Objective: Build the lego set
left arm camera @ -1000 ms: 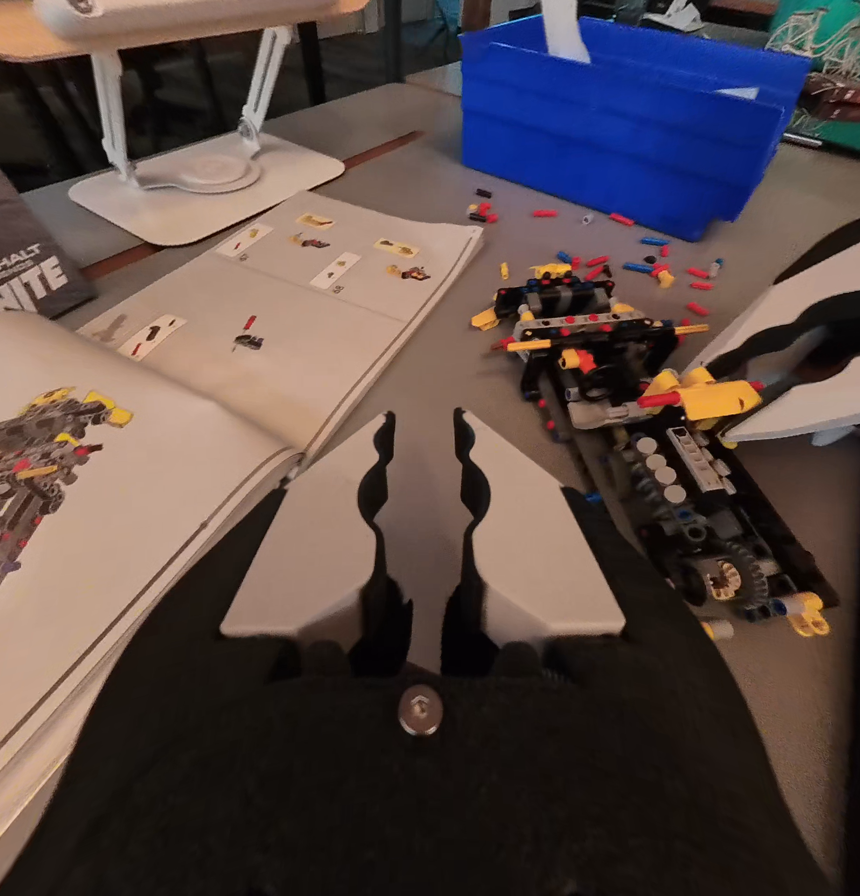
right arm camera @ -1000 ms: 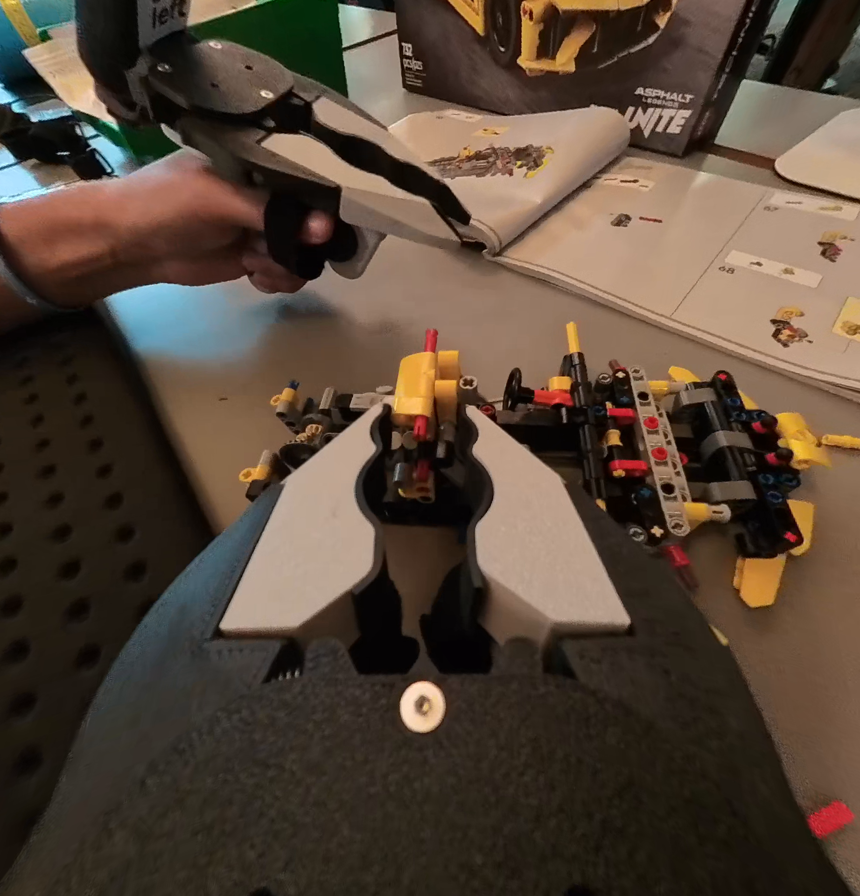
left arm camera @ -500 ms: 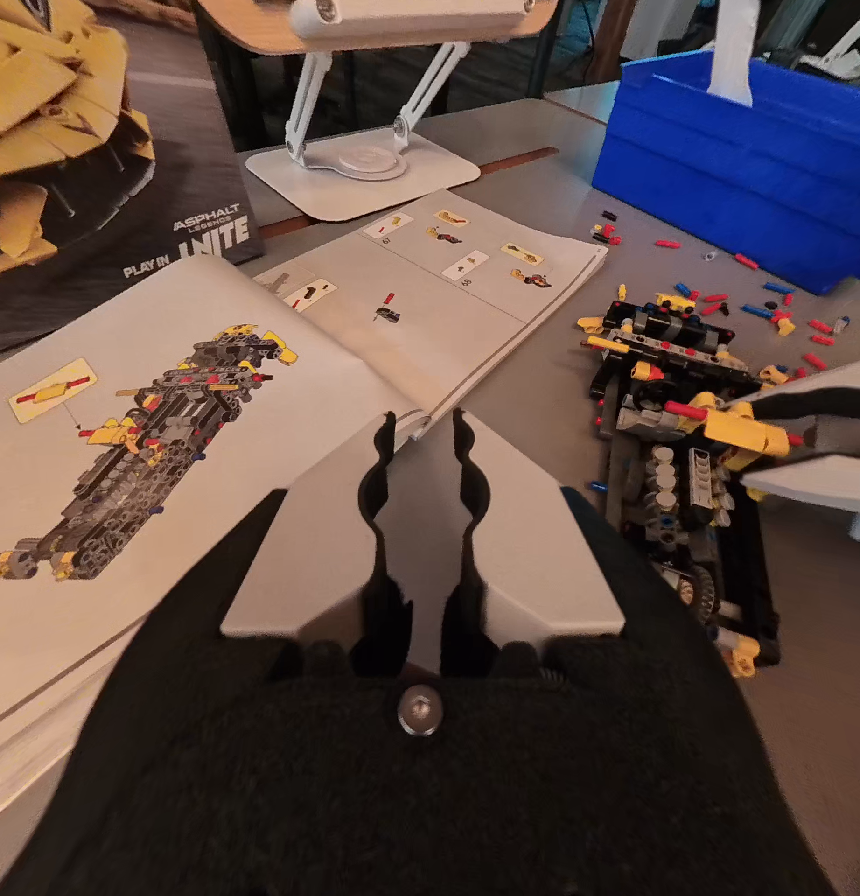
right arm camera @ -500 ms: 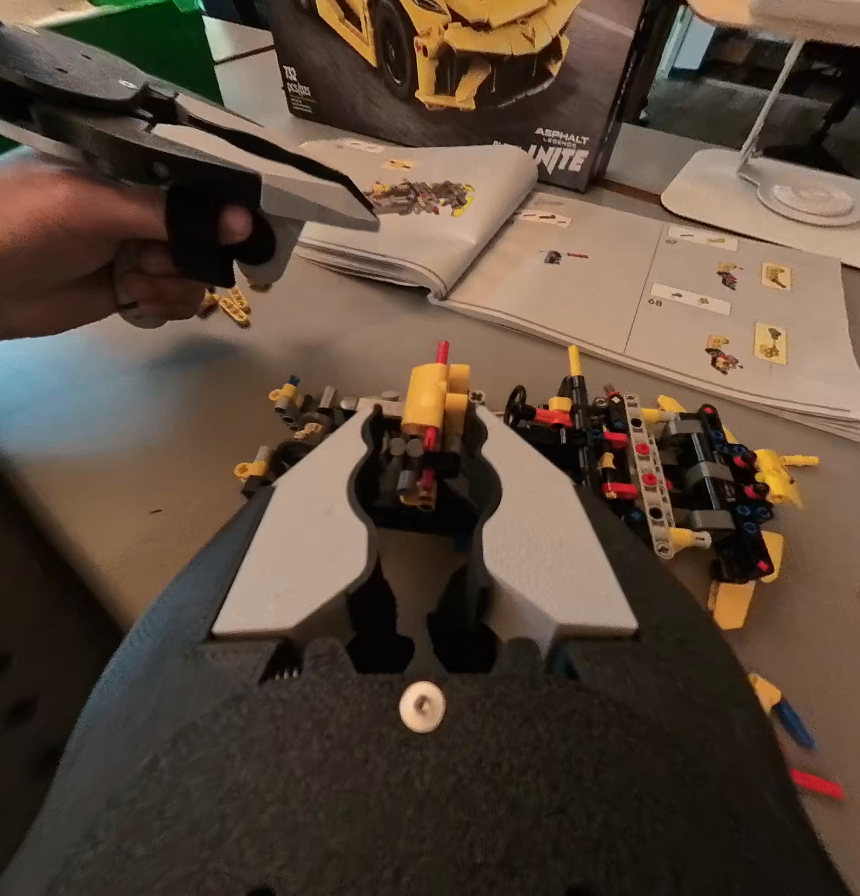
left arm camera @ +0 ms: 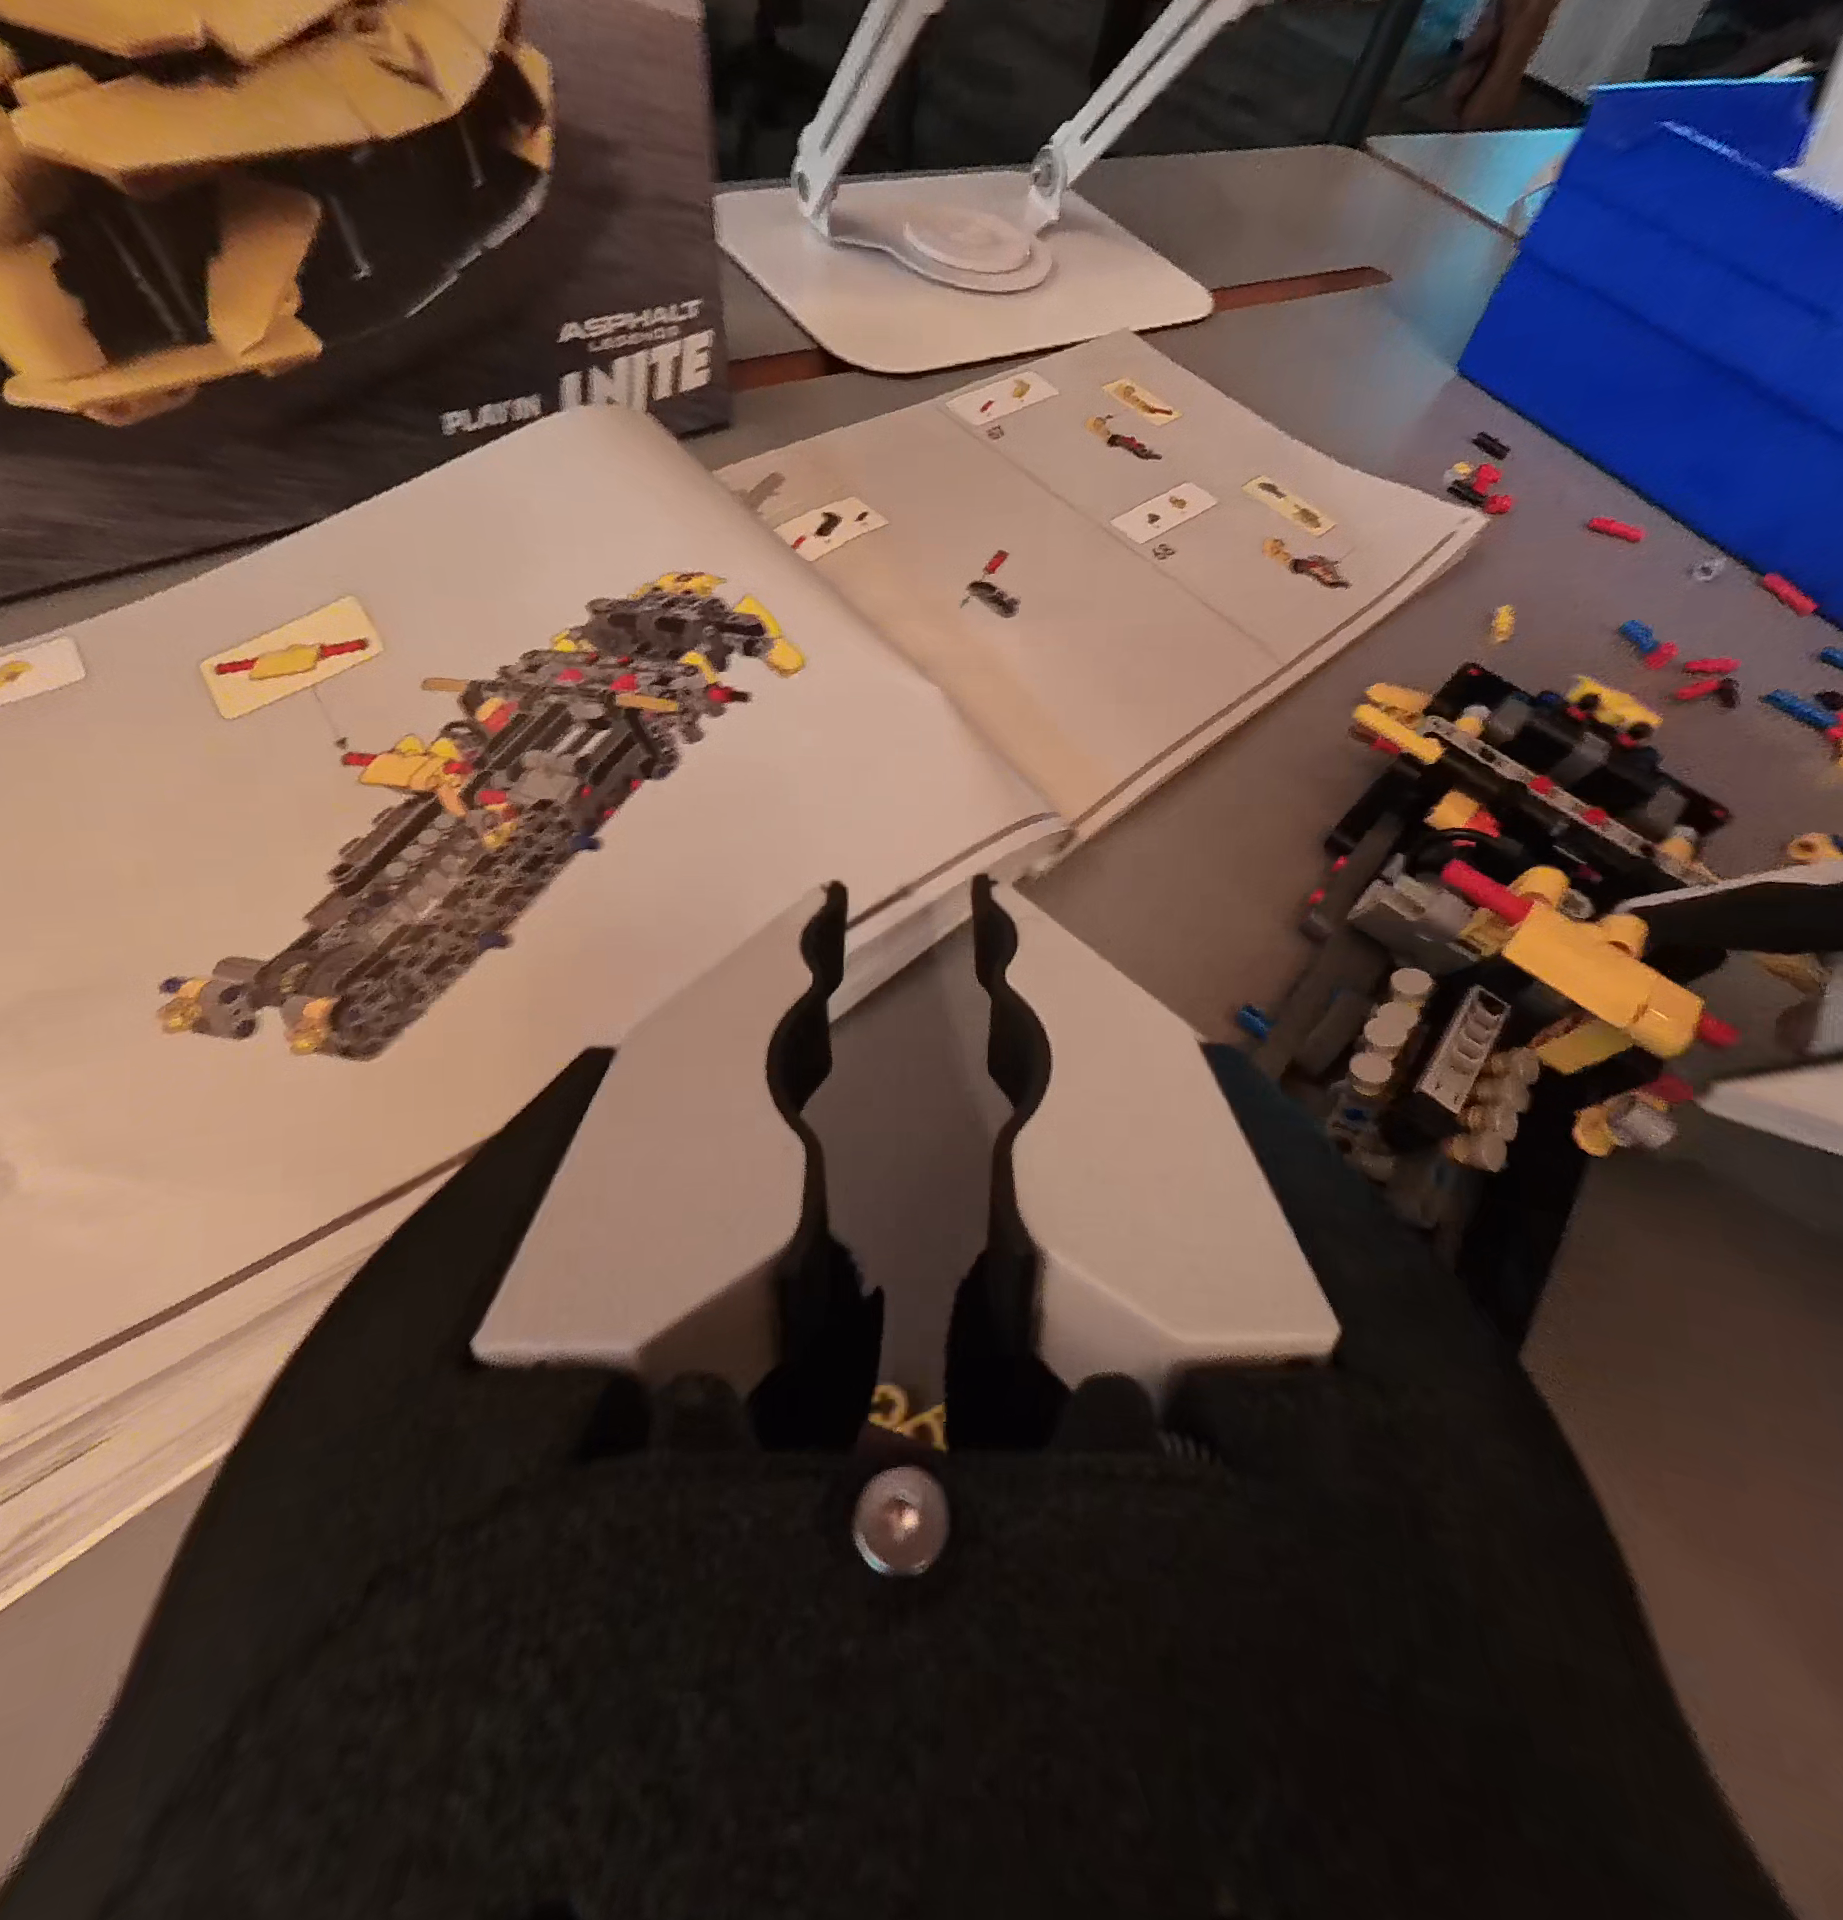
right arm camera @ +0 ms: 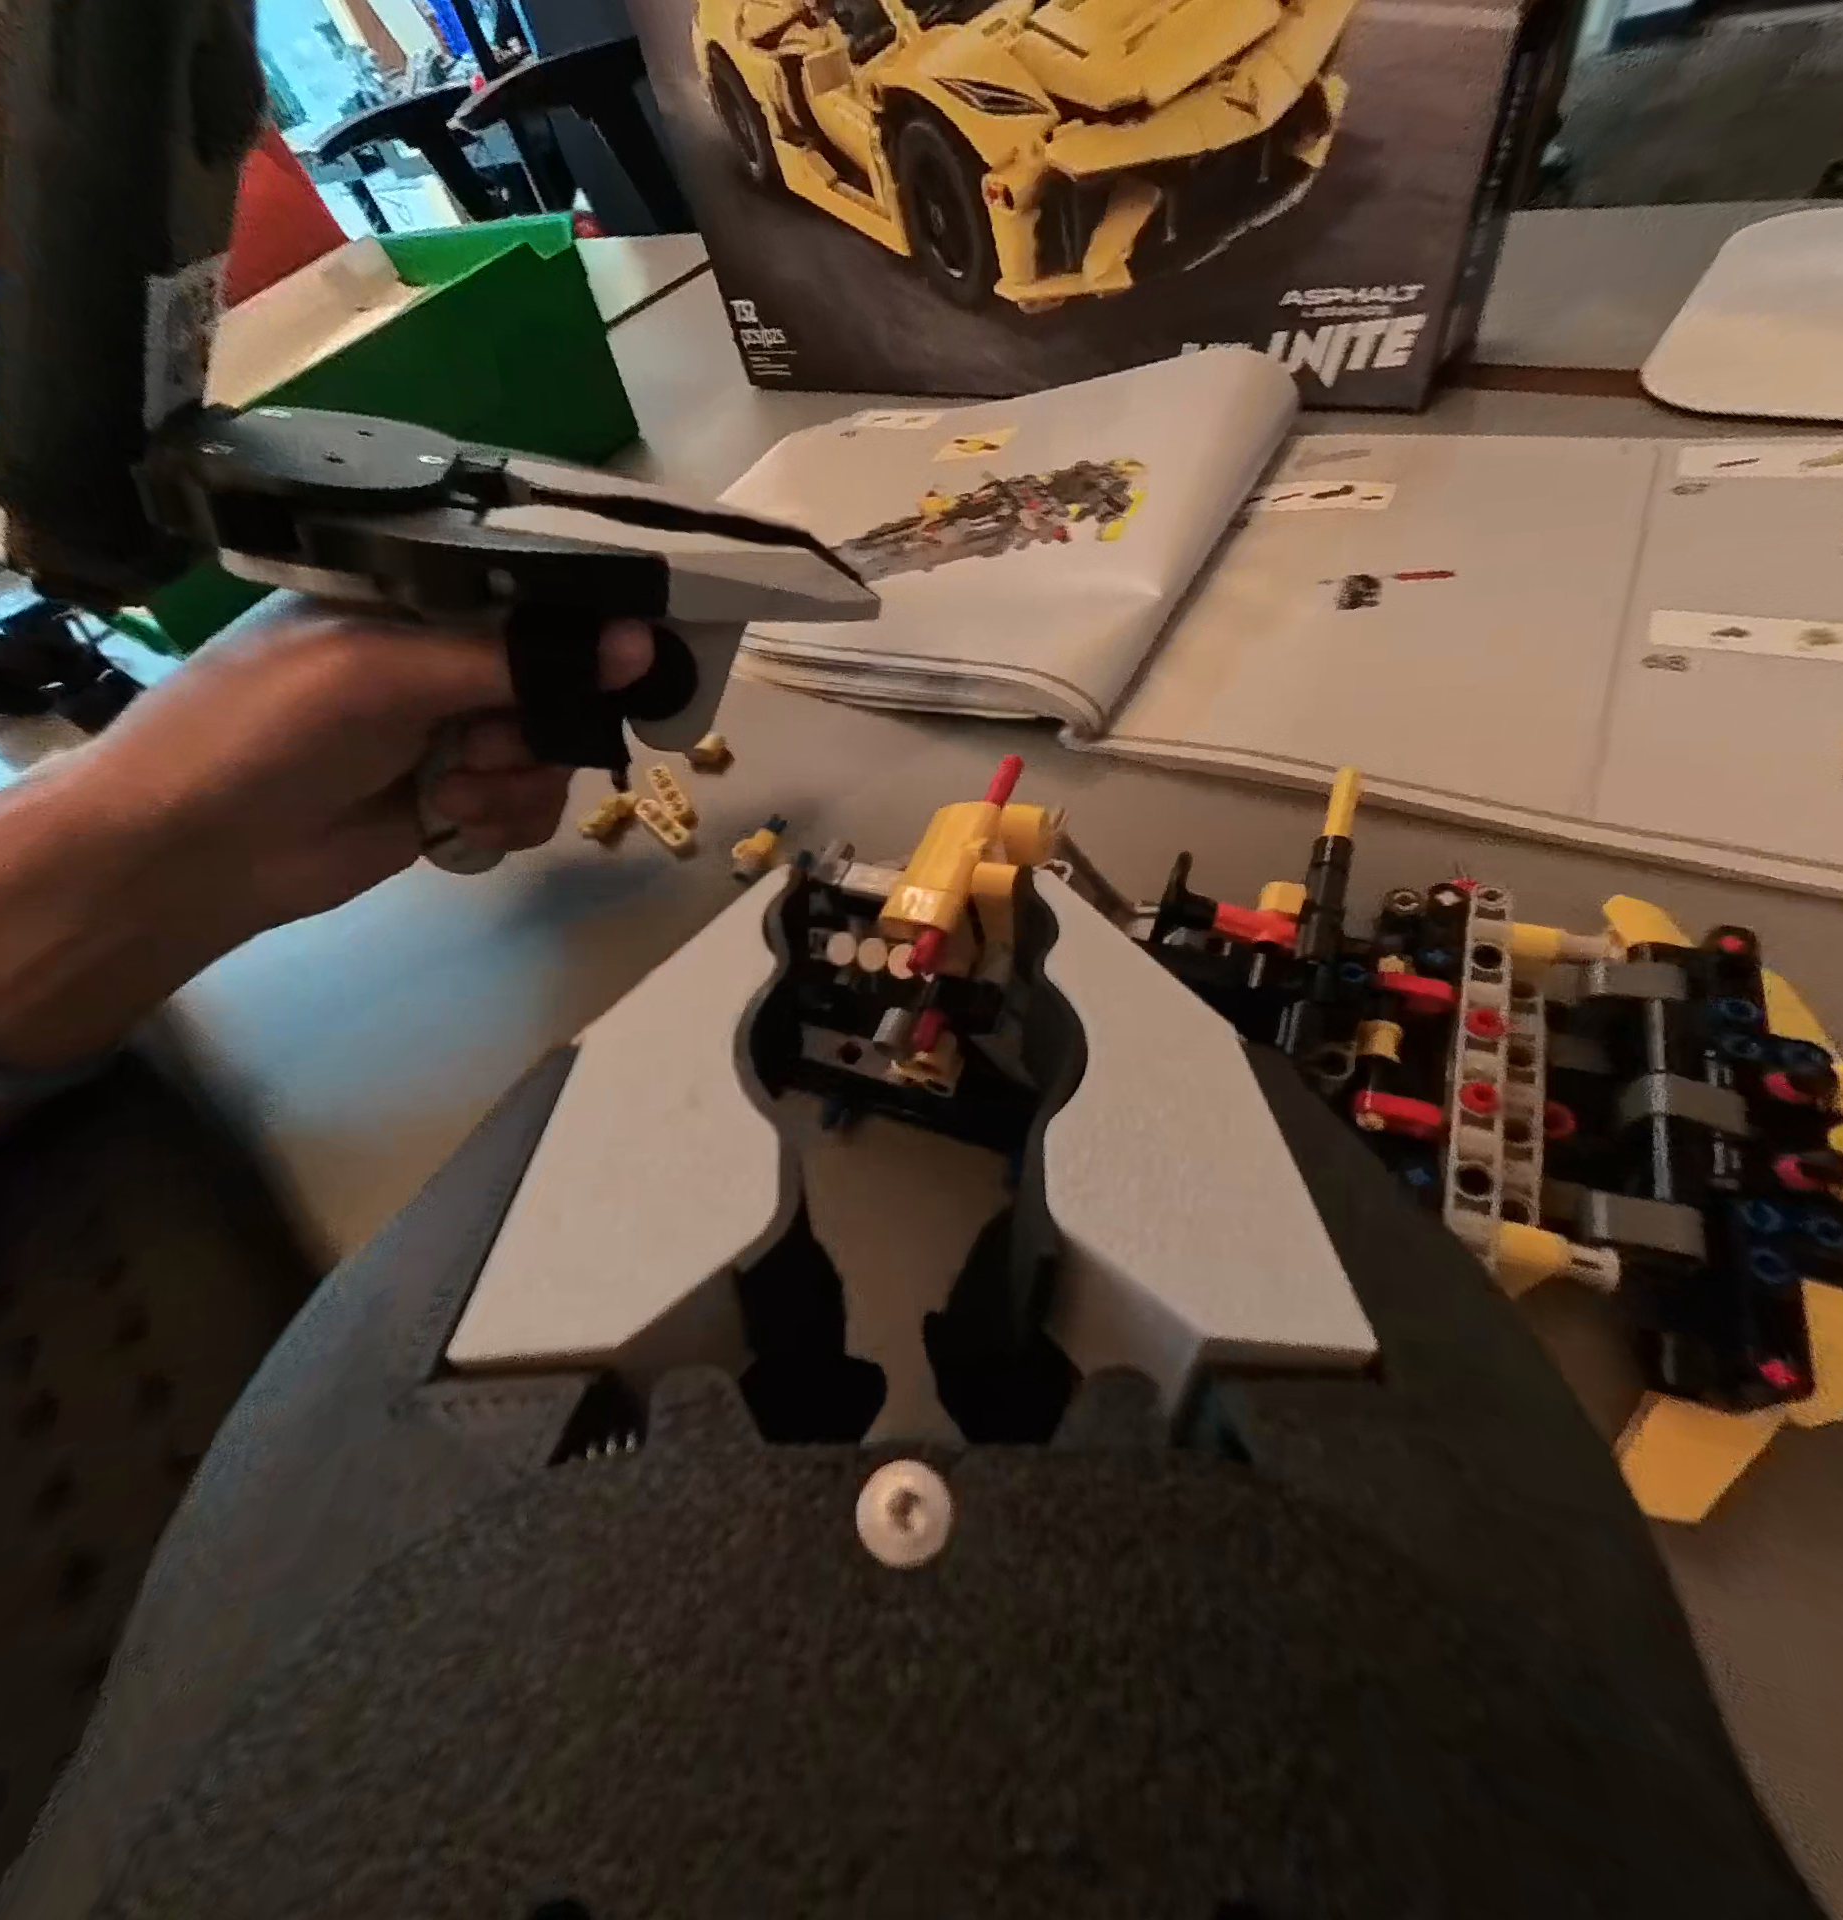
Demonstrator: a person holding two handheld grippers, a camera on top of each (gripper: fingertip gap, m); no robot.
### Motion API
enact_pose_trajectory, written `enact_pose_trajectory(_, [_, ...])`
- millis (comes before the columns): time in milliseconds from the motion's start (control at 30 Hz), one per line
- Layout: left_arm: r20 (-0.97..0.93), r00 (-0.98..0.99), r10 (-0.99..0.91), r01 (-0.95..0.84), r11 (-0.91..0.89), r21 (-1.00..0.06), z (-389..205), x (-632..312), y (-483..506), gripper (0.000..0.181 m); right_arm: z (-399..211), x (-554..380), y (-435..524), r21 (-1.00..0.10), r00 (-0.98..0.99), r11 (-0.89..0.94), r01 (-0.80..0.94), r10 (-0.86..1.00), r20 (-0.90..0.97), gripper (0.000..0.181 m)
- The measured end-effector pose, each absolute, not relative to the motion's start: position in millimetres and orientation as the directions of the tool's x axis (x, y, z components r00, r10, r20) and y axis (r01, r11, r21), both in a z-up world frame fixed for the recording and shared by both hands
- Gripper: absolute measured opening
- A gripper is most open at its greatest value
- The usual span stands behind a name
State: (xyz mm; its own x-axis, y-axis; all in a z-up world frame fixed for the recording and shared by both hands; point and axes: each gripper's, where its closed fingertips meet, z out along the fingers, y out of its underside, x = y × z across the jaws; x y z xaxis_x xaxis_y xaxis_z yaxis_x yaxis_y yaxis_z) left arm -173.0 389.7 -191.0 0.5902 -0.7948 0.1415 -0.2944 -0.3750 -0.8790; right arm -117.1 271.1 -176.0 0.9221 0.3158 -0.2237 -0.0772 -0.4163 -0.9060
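Observation:
The black, grey and yellow chassis point(left arm camera: 1499, 748) lies on the grey table, right of the open instruction booklet point(left arm camera: 896, 675). My left gripper point(left arm camera: 904, 904) is open and empty and hovers over the booklet's near edge. It also shows in the right wrist view point(right arm camera: 844, 582), held by a hand point(right arm camera: 273, 748), left of the chassis point(right arm camera: 1483, 1039). My right gripper point(right arm camera: 912, 894) is shut on a yellow piece with a red axle point(right arm camera: 948, 862), held tilted over the chassis's near end. The piece also shows in the left wrist view point(left arm camera: 1582, 966) between the right gripper's fingers.
The set's box point(right arm camera: 1052, 156) stands behind the booklet point(right arm camera: 1416, 675). A blue bin point(left arm camera: 1675, 343) is at the back right, with loose red, blue and yellow pins point(left arm camera: 1727, 675) before it. A white lamp base point(left arm camera: 958, 270), a green bin point(right arm camera: 481, 343) and small yellow parts point(right arm camera: 647, 810) are nearby.
My left gripper has swung left and away from the chassis, over the booklet, still open. My right gripper keeps the yellow piece over the chassis and has tilted it a little.

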Motion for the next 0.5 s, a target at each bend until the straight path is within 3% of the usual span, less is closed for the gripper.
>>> enact_pose_trajectory(267, [0.073,0.739,-0.670,-0.191,-0.311,-0.931,-162,-251,427,0.024,-138,-83,262,-0.955,0.913,-0.296,0.013,0.394,-0.110,0.036])
enact_pose_trajectory(367, [0.130,0.752,-0.646,-0.125,-0.333,-0.935,-157,-274,427,0.024,-154,-87,249,-0.918,0.827,-0.379,0.119,0.550,-0.120,0.045])
enact_pose_trajectory(400, [0.137,0.750,-0.647,-0.114,-0.329,-0.937,-155,-280,426,0.024,-162,-94,243,-0.905,0.797,-0.397,0.156,0.591,-0.122,0.053])
enact_pose_trajectory(500, [0.194,0.608,-0.769,-0.098,-0.316,-0.944,-139,-267,401,0.024,-186,-84,238,-0.882,0.846,-0.393,0.260,0.533,0.012,0.050])
